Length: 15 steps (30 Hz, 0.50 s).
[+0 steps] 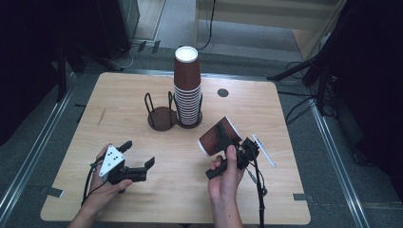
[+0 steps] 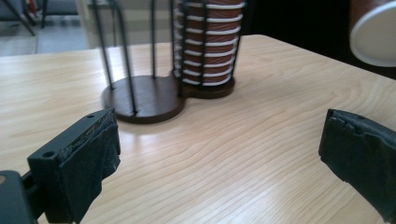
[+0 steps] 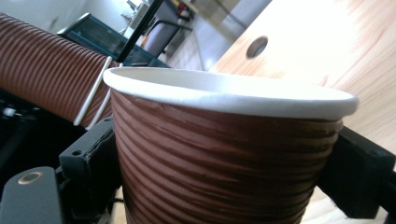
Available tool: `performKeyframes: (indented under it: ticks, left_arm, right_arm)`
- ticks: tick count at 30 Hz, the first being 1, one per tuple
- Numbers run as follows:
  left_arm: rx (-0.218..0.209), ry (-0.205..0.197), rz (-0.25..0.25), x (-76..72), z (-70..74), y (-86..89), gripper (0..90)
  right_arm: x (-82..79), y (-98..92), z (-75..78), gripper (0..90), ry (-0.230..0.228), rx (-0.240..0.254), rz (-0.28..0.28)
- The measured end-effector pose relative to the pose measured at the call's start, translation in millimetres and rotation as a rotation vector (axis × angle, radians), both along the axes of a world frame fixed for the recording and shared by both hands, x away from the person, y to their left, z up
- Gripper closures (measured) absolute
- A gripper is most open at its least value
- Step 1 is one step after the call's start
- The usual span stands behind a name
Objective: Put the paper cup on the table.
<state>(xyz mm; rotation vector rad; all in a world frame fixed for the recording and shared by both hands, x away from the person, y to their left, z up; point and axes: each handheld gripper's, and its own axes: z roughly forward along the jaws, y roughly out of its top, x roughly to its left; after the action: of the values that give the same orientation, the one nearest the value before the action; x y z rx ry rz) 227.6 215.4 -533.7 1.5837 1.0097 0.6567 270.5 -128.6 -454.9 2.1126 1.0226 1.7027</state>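
Brown ribbed paper cup [image 1: 217,136] was clamped sideways between the jaws of the right tongs [image 1: 233,142], held tilted above the wooden bench [image 1: 142,199], near the cup stack [image 1: 187,88] in the two-ring wire holder [image 1: 161,116]. Left tongs [image 1: 139,154] sat wide open, holding nothing, low over the bench.

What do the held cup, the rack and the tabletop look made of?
Cup: likely paper, matte brown ribbed wall, white rolled rim. Rack: thin dark wire rods, probably metal, on dark brown discs, maybe wood. Tabletop: pale wood or laminate, visible grain, slight sheen.
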Motion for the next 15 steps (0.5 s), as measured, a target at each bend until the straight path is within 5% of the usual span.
performKeyframes:
  ticks: [2,5,8,15]
  left_arm:
    - [-0.001,0.001,0.01,-0.7,-0.8,3.7,0.0]
    - [0.006,0.019,0.051,-4.1,-4.9,18.2,0.0]
    - [0.023,0.038,0.088,-6.4,-7.5,29.9,0.0]
    - [-0.01,0.063,0.166,-10.7,-8.7,58.1,0.0]
  right_arm:
    - [-0.2,0.0,0.4,11.7,-0.007,-0.013,-0.004]
    - [1.1,0.1,1.2,11.6,-0.026,-0.12,-0.009]
    - [3.0,-0.7,0.3,11.6,-0.026,-0.173,-0.003]
    - [6.5,-3.1,0.6,11.6,-0.051,-0.314,0.013]
